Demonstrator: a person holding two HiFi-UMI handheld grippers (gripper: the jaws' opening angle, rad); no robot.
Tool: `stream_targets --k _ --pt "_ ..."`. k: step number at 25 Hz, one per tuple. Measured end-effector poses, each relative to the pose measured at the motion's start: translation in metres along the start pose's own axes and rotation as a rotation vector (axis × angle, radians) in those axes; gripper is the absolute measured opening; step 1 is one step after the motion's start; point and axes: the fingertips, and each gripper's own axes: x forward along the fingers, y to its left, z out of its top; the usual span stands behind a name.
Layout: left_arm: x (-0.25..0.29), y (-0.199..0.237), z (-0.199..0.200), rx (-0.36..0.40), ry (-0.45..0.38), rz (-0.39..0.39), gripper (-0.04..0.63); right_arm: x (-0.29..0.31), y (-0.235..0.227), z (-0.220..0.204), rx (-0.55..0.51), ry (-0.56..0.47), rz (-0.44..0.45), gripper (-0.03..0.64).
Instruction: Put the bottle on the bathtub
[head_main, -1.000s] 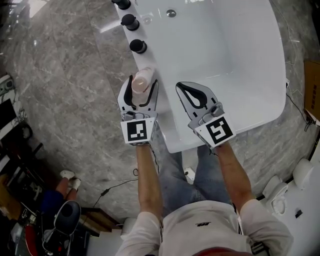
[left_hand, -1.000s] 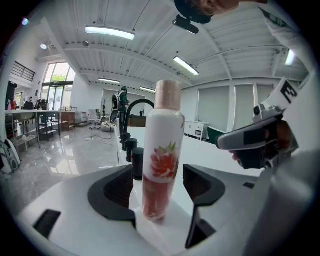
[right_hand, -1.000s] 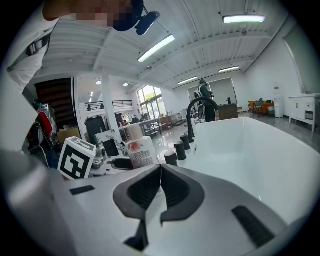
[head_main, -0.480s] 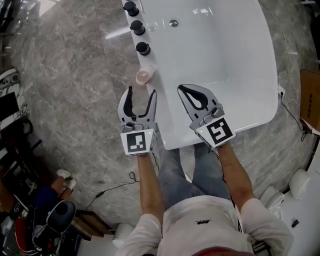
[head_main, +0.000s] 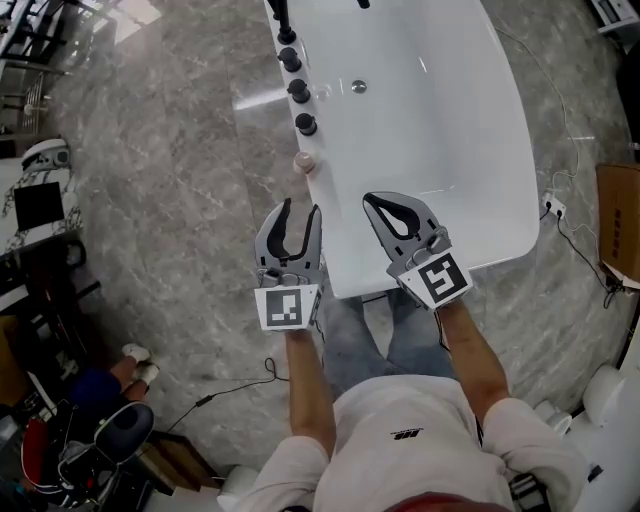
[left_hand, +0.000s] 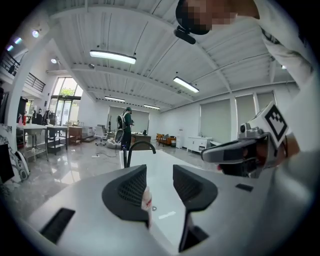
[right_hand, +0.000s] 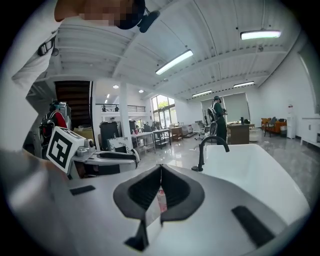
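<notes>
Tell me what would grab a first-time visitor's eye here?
The big white bathtub fills the top of the head view, on a grey marble floor. A small pinkish bottle stands on its left rim, just below a row of black knobs. Nearer the person, two hand-held tools hover: the left gripper open, the right gripper shut.

Left gripper (head_main: 301, 208), right gripper (head_main: 372, 198): grey bodies, black-padded jaws, each with a white cube (head_main: 288, 307) bearing black square markers. Person: white short-sleeved T-shirt (head_main: 400, 455), small dark logo; blue jeans (head_main: 352, 345) beyond T-shirt.
</notes>
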Motion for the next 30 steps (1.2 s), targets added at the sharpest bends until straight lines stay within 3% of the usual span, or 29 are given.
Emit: stream_targets --k 7,14,30 --pt "-0.032 -0.022 0.077 0.034 -0.079 -0.007 0.079 -0.035 0.015 0.067 -0.064 -0.054 0.027 -0.005" --pt "-0.064 -0.045 0.127 0.059 -0.098 -0.007 0.021 -0.069 0.036 0.117 -0.104 -0.100 0.058 -0.006" --pt "-0.113 -0.080 0.179 0.095 -0.138 -0.006 0.011 -0.118 0.069 0.161 -0.152 -0.121 0.091 -0.006"
